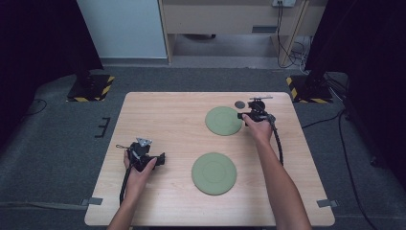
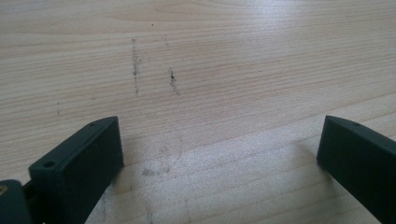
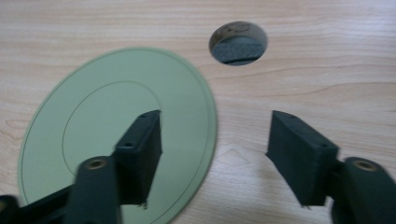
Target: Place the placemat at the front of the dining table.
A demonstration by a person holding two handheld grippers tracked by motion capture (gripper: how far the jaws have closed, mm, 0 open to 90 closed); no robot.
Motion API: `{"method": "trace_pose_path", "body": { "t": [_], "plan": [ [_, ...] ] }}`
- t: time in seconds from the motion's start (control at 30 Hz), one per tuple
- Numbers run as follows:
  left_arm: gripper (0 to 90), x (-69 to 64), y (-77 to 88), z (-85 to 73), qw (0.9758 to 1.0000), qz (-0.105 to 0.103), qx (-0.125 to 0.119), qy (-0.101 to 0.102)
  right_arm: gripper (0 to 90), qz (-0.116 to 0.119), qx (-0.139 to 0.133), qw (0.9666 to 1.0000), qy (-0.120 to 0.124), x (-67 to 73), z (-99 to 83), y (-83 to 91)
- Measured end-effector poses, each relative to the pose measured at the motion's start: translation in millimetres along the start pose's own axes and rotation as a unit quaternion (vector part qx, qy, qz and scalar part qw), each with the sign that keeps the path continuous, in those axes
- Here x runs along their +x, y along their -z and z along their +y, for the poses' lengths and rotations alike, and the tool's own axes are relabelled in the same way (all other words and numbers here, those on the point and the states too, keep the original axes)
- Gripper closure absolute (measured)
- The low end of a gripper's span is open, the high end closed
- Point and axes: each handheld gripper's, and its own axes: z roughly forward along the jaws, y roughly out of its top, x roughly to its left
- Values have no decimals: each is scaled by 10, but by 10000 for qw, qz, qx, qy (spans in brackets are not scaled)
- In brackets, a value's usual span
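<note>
The far green plate (image 3: 116,135) lies flat near the table's back right — its rim edge sits between the right gripper (image 3: 215,154) jaws, which stand spread, pinching nothing. That gripper is by far the nearer (the left gripper (image 2: 219,154), also spread, rests over bare wood). A second green plate (image 1: 214,173) lies nearer the person; pale wooden table (image 1: 158,120), grey carpet (image 1: 52,143).

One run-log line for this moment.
right gripper: open, rim of far green plate between jaws | left gripper: open over bare table | near green plate: untouched
</note>
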Motion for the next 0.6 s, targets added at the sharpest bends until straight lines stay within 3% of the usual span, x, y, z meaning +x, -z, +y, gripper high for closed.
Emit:
{"method": "trace_pose_path", "body": {
  "t": [0.13, 0.33, 0.6],
  "plan": [
    [0, 0, 3, -3, 10000, -1, -2, -2, 233, 35, -287, 9994, -179, -48, 15, 146],
    [0, 5, 9, -10, 10000, -28, -2, -24, 136, 112, -382, 9989, -231, -86, 7, 399],
    [0, 4, 10, -10, 10000, -27, -1, -23, 104, 181, -488, 9984, -214, -110, -167, 753]
  ]
}}
